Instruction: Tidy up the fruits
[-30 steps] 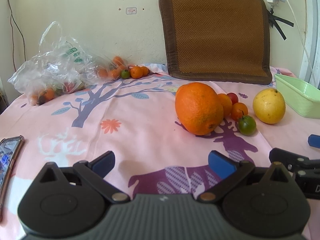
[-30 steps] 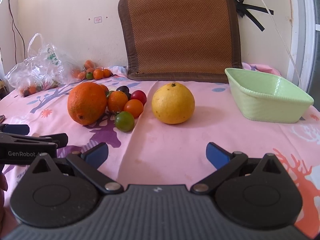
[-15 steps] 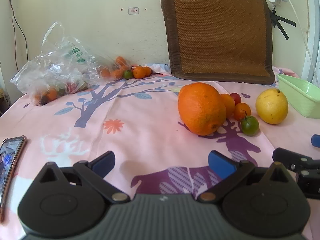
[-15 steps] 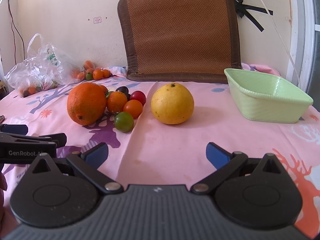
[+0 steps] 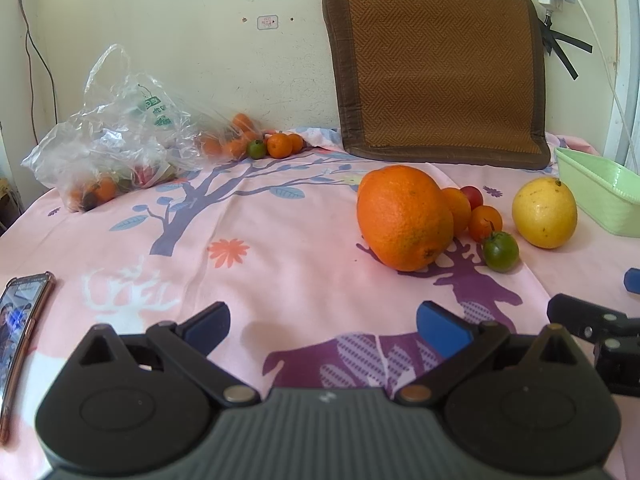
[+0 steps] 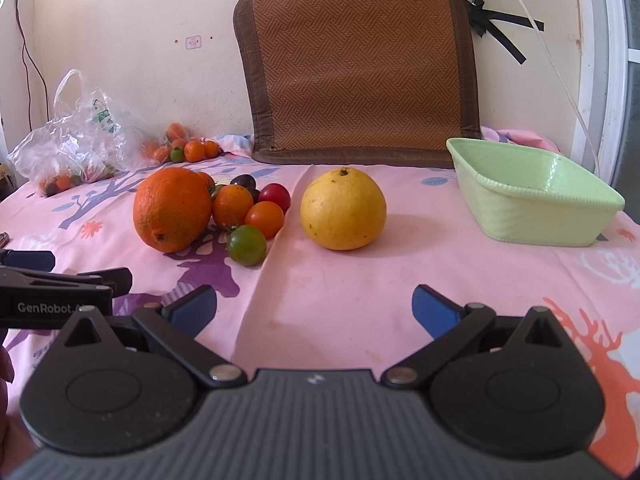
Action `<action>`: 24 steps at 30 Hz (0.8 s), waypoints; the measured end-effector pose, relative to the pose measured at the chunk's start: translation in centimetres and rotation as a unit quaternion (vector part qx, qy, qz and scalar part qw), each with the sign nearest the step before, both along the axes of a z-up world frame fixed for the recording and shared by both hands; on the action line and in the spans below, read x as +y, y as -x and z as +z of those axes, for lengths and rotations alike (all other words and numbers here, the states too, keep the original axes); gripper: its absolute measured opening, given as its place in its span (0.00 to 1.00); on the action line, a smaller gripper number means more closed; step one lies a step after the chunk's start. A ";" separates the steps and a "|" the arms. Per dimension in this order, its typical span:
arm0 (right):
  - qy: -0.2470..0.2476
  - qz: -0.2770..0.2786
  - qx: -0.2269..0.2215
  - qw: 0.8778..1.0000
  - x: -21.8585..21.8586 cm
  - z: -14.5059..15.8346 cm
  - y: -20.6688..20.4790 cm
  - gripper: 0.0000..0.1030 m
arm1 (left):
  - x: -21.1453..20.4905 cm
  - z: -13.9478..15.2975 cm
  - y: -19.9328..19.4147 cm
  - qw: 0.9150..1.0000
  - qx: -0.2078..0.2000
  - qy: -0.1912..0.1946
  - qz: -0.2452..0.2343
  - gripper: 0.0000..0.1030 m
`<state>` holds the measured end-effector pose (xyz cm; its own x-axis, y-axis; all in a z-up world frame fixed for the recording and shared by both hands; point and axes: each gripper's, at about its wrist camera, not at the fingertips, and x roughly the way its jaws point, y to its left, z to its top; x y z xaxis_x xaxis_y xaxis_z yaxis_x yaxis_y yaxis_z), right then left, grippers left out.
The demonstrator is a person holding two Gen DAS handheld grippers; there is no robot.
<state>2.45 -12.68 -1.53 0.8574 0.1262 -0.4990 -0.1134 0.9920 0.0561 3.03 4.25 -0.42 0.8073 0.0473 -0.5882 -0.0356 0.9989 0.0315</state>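
A big orange [image 6: 172, 208] lies on the pink cloth beside a cluster of small orange, red, dark and green tomatoes [image 6: 246, 245]. A large yellow citrus [image 6: 343, 209] sits to their right. A pale green basket [image 6: 536, 216] stands empty at the right. My right gripper [image 6: 314, 310] is open and empty, low over the cloth in front of the yellow citrus. My left gripper [image 5: 322, 326] is open and empty, short of the big orange [image 5: 404, 218], which lies ahead to its right. The basket's edge [image 5: 600, 192] shows at far right.
A clear plastic bag [image 5: 112, 148] with small fruit lies at back left, with loose small oranges [image 5: 276, 145] beside it. A woven brown mat [image 5: 436, 64] leans on the wall. A phone [image 5: 20, 320] lies at the left edge.
The left gripper has shifted slightly left, so the fruit sits a little further right in its view. The right gripper has barely moved. Both stay open.
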 end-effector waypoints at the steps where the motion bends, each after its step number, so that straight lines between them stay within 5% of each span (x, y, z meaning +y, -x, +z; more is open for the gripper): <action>1: 0.000 0.000 0.000 1.000 0.0 0.0 0.0 1.00 | 0.0 0.0 0.0 1.000 0.000 0.000 0.000 1.00; 24: 0.000 0.000 0.000 1.000 -0.1 0.0 0.0 1.00 | 0.1 -0.1 0.0 1.000 -0.001 0.013 -0.005 1.00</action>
<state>2.40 -12.73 -1.54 0.8574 0.1271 -0.4987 -0.1144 0.9919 0.0561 3.02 4.36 -0.54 0.8094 0.0234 -0.5869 -0.0254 0.9997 0.0048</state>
